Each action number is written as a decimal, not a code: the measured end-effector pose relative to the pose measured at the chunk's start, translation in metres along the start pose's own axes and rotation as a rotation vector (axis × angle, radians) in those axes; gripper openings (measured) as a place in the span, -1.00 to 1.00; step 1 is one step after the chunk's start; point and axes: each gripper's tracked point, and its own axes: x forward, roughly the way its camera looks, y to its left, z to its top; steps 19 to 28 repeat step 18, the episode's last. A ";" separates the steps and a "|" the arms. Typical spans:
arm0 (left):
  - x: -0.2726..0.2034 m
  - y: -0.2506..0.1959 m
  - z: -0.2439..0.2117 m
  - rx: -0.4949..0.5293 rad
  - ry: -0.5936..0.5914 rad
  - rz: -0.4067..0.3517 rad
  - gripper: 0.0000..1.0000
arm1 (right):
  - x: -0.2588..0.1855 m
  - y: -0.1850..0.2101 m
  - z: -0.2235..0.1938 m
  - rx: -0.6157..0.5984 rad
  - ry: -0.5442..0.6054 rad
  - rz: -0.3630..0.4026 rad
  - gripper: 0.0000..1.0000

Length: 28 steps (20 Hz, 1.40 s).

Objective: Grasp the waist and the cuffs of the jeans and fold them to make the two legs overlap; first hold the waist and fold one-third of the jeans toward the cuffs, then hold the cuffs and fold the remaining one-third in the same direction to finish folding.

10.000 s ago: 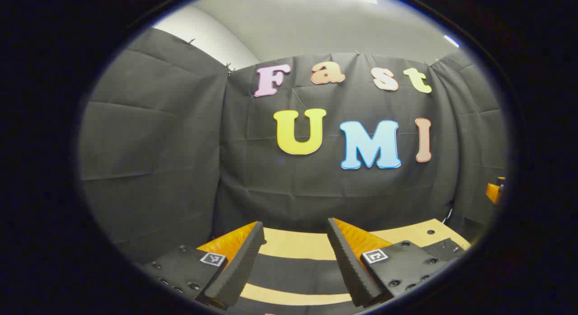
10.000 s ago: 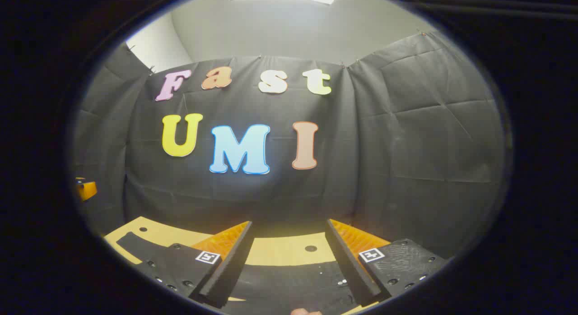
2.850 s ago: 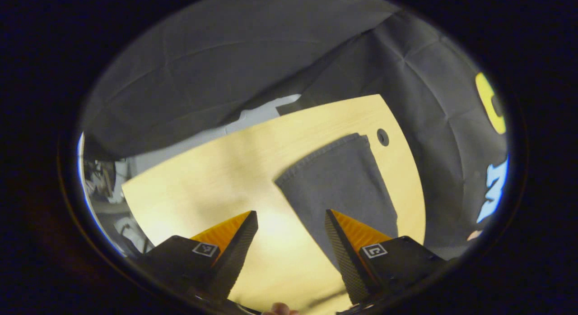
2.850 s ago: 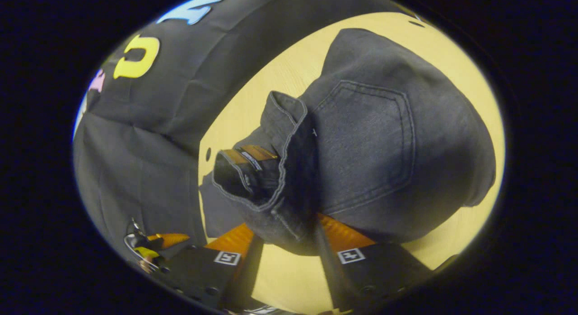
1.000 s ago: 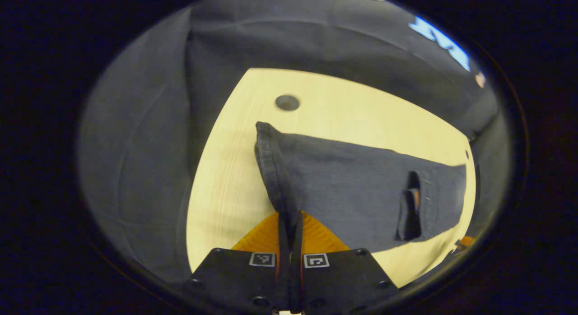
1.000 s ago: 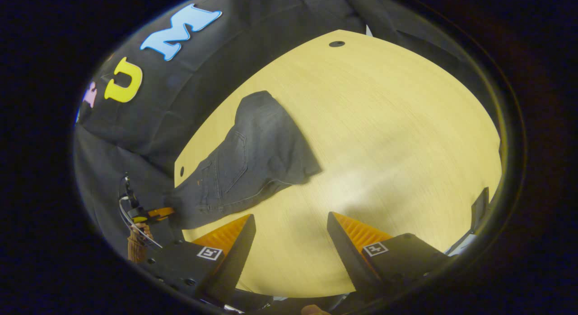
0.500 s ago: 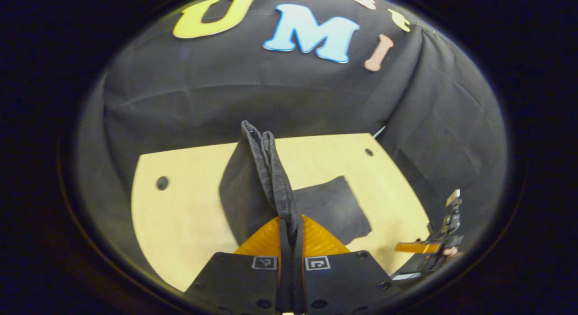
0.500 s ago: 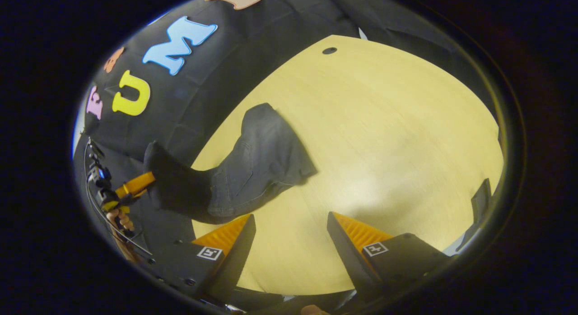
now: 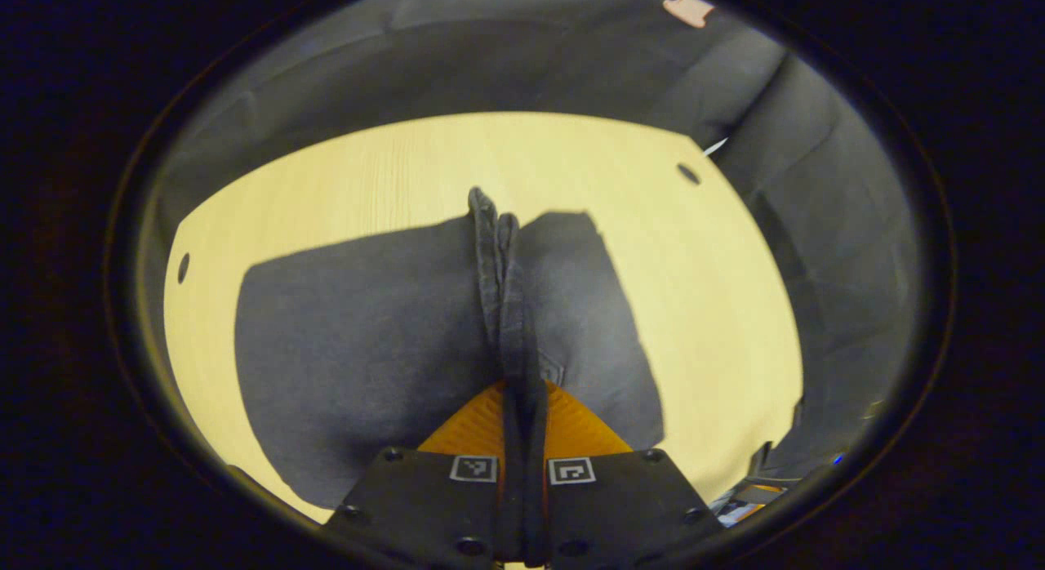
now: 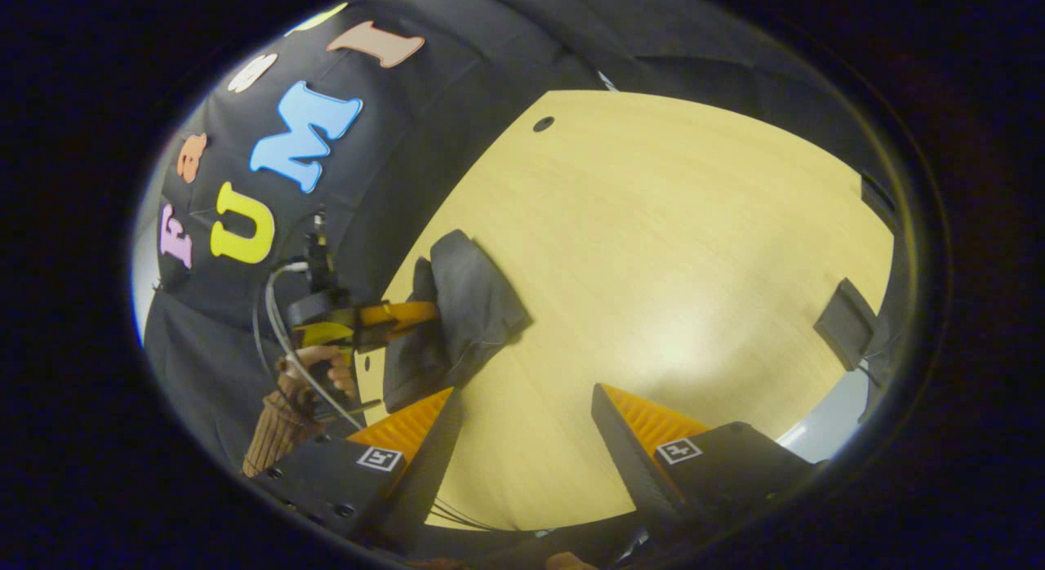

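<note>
The left claw (image 9: 522, 407) is clenched on a doubled hem edge of the dark jeans (image 9: 359, 341), lifting it above the pale wooden surface (image 9: 702, 309) while the rest of the garment lies spread beneath. The right claw (image 10: 522, 439) hangs released over bare wood, well apart from the jeans (image 10: 469, 309); its view catches the left claw (image 10: 400, 315), held in a person's hand (image 10: 318, 366), gripping the cloth near the surface's edge by the booth wall. Judging from the raised edge, a fold is in hand, most likely the cuff end being carried over the bundle; whether the waist third already lies folded under it cannot be told. The next move calls for lowering the held edge squarely onto the layers below and smoothing before letting go. In the left gripper view, the pinched hem runs straight away from the claw, and the garment's long axis lies crosswise.
</note>
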 end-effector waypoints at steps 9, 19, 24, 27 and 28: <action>-0.033 0.035 -0.006 -0.079 -0.216 0.340 0.60 | -0.065 -0.069 0.078 -0.105 -0.109 -0.016 0.80; -0.186 -0.169 0.026 -0.298 -1.036 0.164 0.99 | -0.099 -0.131 0.347 -0.653 -0.628 0.126 0.91; -0.186 -0.169 0.026 -0.298 -1.036 0.164 0.99 | -0.099 -0.131 0.347 -0.653 -0.628 0.126 0.91; -0.186 -0.169 0.026 -0.298 -1.036 0.164 0.99 | -0.099 -0.131 0.347 -0.653 -0.628 0.126 0.91; -0.186 -0.169 0.026 -0.298 -1.036 0.164 0.99 | -0.099 -0.131 0.347 -0.653 -0.628 0.126 0.91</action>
